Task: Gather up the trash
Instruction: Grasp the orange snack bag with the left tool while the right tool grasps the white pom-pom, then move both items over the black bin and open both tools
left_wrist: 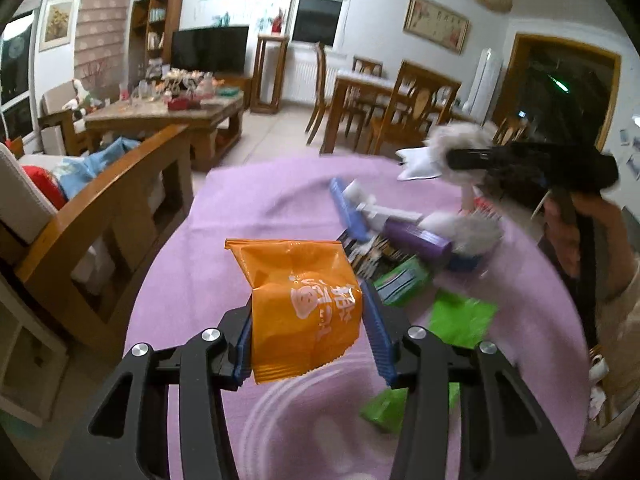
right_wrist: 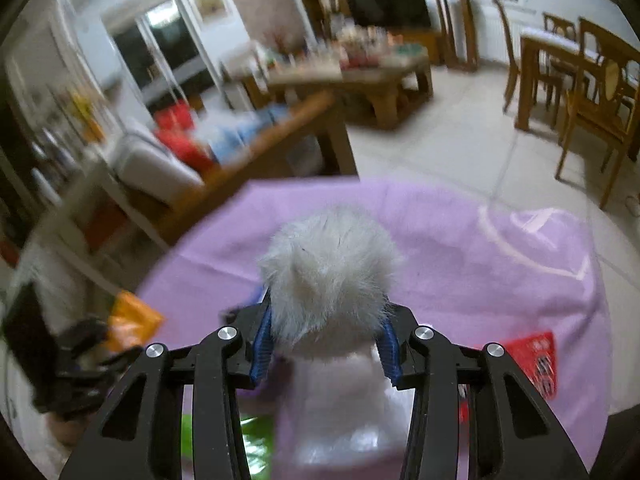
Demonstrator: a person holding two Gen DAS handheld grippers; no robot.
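Note:
My left gripper (left_wrist: 308,332) is shut on an orange snack wrapper (left_wrist: 300,300) and holds it above the purple tablecloth (left_wrist: 260,208). A clear bowl (left_wrist: 304,412) lies blurred below it. My right gripper (right_wrist: 326,340) is shut on a white fluffy ball (right_wrist: 328,272) with a white piece under it. In the left wrist view the right gripper (left_wrist: 460,158) hangs at the right with the fluffy ball (left_wrist: 456,140). In the right wrist view the left gripper (right_wrist: 100,344) and orange wrapper (right_wrist: 132,320) show at the left.
A heap on the cloth holds a blue comb (left_wrist: 348,212), a purple tube (left_wrist: 416,238), green packets (left_wrist: 460,316) and a dark packet (left_wrist: 368,252). A red packet (right_wrist: 536,356) lies at right. A wooden sofa arm (left_wrist: 120,184) stands left, dining chairs (left_wrist: 404,112) behind.

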